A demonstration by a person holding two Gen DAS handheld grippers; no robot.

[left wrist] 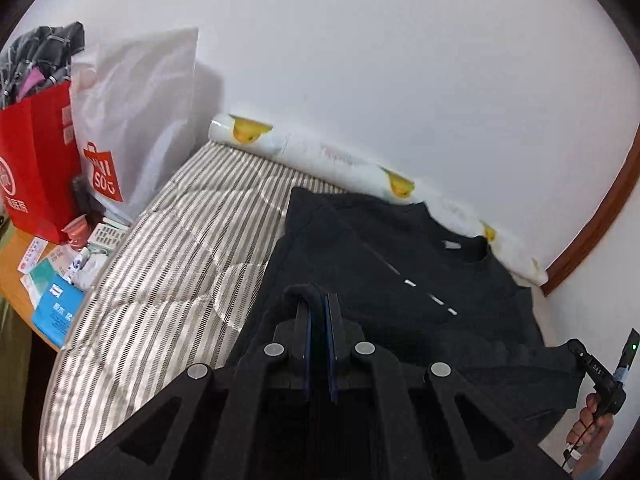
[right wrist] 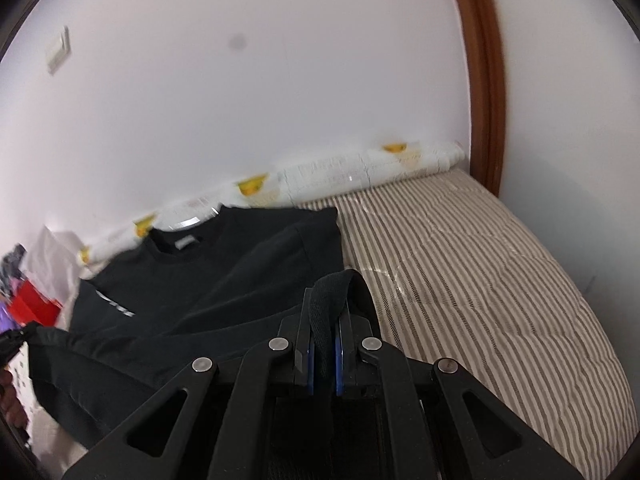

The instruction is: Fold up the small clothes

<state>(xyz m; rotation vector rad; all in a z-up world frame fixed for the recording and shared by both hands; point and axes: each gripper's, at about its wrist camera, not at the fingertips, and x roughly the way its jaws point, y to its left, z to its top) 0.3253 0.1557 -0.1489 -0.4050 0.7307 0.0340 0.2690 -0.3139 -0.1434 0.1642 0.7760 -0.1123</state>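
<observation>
"DAS" on right gripper [left wrist: 596, 368]

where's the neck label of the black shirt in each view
Left wrist view: the neck label sits right of centre, inside the collar of the black shirt.
Right wrist view: the label sits left of centre, inside the collar.
Shared landmark: the white roll with yellow prints along the wall, just behind the collar.

striped bed [left wrist: 168, 248], black shirt [left wrist: 384, 264], long printed bolster [left wrist: 320, 152] on it
</observation>
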